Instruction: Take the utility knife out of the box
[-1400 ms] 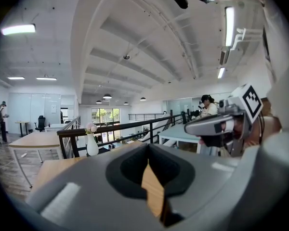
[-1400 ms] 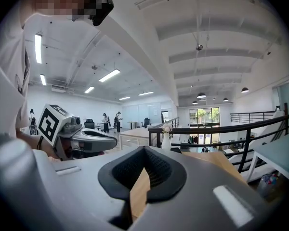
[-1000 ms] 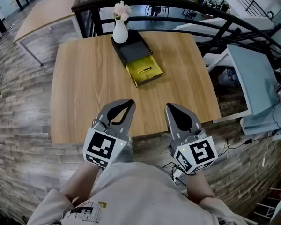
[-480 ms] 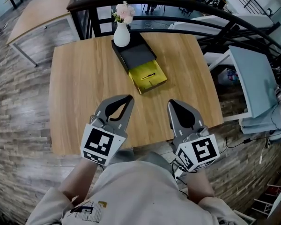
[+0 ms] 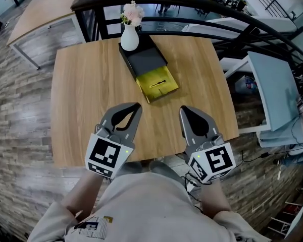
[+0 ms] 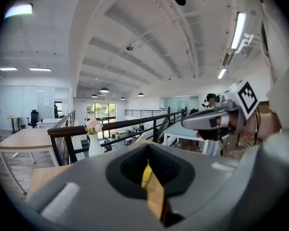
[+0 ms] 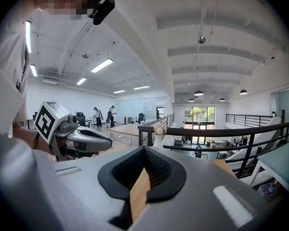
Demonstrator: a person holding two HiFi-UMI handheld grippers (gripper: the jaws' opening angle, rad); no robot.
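Note:
A black box [image 5: 147, 59] lies at the far middle of the wooden table [image 5: 86, 95]. Its yellow drawer [image 5: 166, 91] is pulled out toward me. In the drawer lies the yellow and black utility knife [image 5: 158, 83]. A white vase [image 5: 130, 38] with pink flowers stands on the box's far end. My left gripper [image 5: 136, 106] and right gripper [image 5: 183, 110] hover over the table's near edge, well short of the drawer. Both are shut and hold nothing. The left gripper view shows the left gripper [image 6: 148, 146], the vase [image 6: 94, 144] and the right gripper [image 6: 216, 120]. The right gripper view shows the right gripper [image 7: 144, 150] and the vase [image 7: 158, 137].
A black railing [image 5: 202, 21] runs right behind the table. A light blue tabletop [image 5: 275, 89] stands to the right, with cables [image 5: 272, 147] on the floor below it. Another wooden table [image 5: 45, 9] is at the far left. Wood-plank floor surrounds the table.
Both grippers have moved a little forward over the table's near edge, toward the box. Their jaws stay shut. The box, drawer and vase have not moved.

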